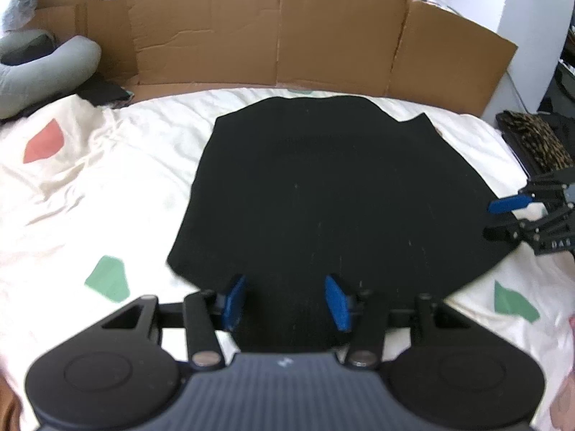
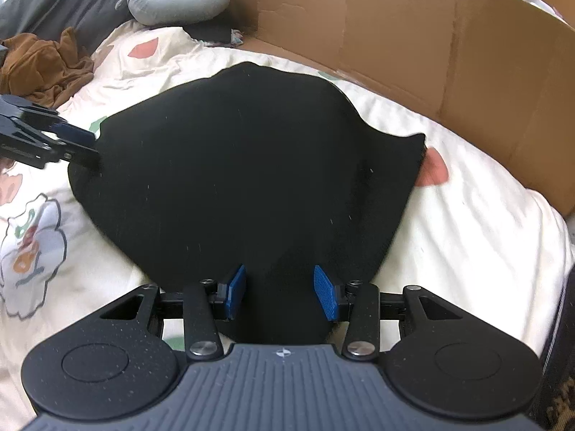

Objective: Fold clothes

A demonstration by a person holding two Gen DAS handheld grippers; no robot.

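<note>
Both grippers are hovering wide open over a black garment on the bed.

Left gripper [image 1: 285,300] and right gripper [image 2: 278,292] are spreading their blue pads, gripping nothing; black garment [image 1: 323,197] is lying flat on the cream sheet [image 1: 90,197], cardboard wall [image 1: 287,36] standing at twelve o'clock.

this was a home bedroom. the bed [image 1: 90,186] was covered with a cream sheet printed with coloured shapes and a cartoon figure. a grey neck pillow [image 2: 179,0] lay near its head beside a crumpled brown garment [image 2: 43,68], and flattened cardboard [image 1: 287,36] stood along the far edge.
</note>
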